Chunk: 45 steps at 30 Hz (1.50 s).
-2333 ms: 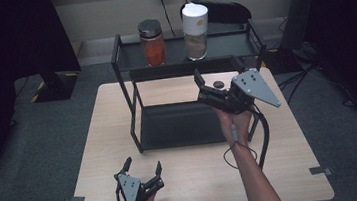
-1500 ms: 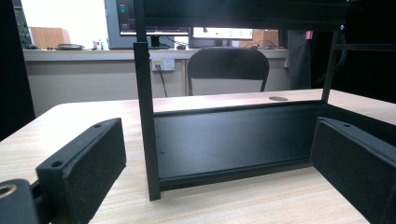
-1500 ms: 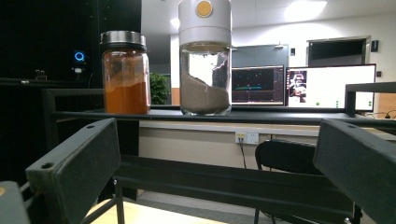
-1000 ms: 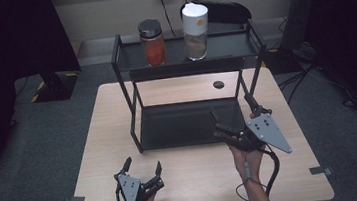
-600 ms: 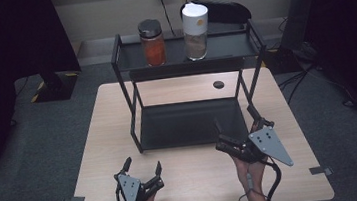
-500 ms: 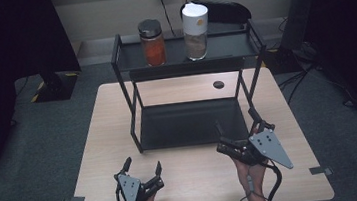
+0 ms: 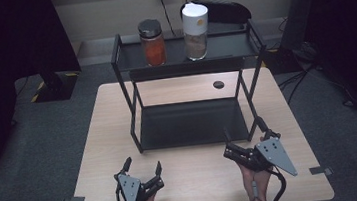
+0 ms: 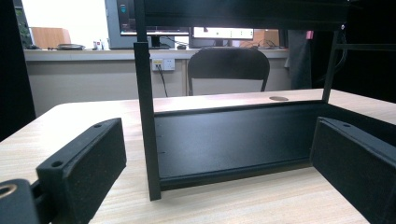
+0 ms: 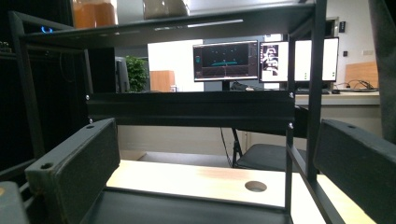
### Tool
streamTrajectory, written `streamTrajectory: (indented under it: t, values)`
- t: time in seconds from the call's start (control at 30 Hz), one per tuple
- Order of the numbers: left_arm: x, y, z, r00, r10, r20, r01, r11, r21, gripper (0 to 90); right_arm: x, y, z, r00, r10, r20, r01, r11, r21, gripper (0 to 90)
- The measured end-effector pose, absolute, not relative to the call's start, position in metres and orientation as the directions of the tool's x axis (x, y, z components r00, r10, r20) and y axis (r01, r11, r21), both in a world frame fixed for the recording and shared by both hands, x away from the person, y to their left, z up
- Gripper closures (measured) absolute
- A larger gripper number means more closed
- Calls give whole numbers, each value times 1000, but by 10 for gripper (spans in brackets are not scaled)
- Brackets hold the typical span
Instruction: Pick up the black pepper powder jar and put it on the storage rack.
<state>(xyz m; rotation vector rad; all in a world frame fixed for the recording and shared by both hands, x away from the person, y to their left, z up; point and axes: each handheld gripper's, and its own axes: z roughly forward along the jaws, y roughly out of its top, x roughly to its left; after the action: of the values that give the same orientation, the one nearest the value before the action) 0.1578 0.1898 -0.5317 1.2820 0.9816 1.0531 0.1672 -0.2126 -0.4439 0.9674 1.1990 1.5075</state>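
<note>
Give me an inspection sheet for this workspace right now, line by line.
Surface: wooden table, bare at the front, round hole near the back.
Job's things: black two-tier rack; orange jar and white-lidded jar upright on its top shelf, apart.
Clutter: nothing seen.
Grippers: left gripper and right gripper both open, holding nothing, at the table's front edge facing the rack.
Cables: one trails from the right gripper; wall cable behind the rack.
Surroundings: grey carpet, black chair, dark curtains.
</note>
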Motion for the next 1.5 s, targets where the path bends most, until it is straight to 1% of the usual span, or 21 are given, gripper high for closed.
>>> streamTrajectory:
  t: [0.1, 0.4, 0.9, 1.3, 1.5]
  values:
    - [158, 190, -532, 248, 969, 13, -55, 0, 998, 29, 166, -212, -450, -228, 974, 17, -187, -61, 980, 0]
    - [158, 190, -532, 248, 969, 13, -56, 1, 998, 29, 163, -216, -469, -215, 976, 37, -170, -74, 983, 0]
    - [158, 190, -532, 248, 969, 13, -57, 2, 998, 29, 157, -218, -495, -215, 975, 58, -123, -86, 989, 0]
    - [158, 190, -532, 248, 969, 12, -58, 2, 998, 29, 154, -218, -511, -207, 977, 53, -113, -78, 991, 0]
    - [158, 190, -532, 248, 969, 12, -58, 3, 998, 29, 153, -216, -519, -208, 978, 24, -115, -48, 992, 0]
